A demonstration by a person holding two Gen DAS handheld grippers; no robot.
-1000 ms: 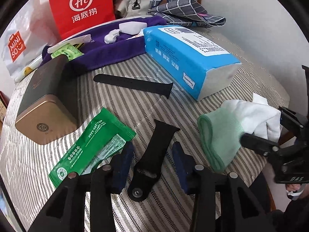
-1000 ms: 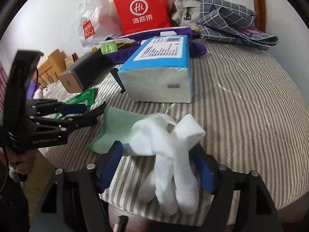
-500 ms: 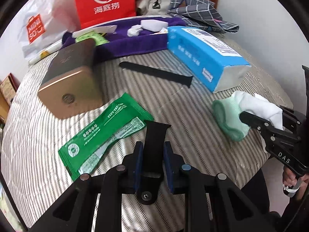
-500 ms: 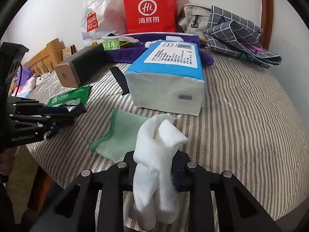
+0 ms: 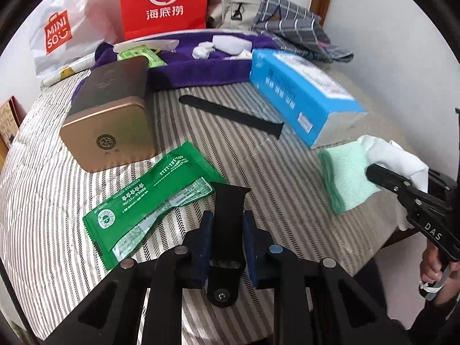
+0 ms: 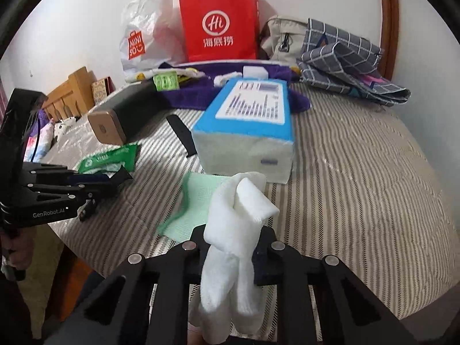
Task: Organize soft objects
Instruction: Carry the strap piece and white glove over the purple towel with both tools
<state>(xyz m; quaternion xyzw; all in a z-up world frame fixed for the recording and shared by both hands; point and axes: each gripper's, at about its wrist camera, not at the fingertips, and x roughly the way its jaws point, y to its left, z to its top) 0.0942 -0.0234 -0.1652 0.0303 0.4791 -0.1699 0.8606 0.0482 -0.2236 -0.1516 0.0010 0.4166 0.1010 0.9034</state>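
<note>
Striped table, pretty cluttered: left hand-held gripper pinches a black watch strap, right hand-held gripper clamps white socks beside a green cloth.

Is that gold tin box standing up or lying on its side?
Lying on its side: the gold tin box rests lengthwise on the striped cloth, its emblem-stamped end facing the left camera.

A striped bed stands against white walls, beside a wooden headboard.
</note>
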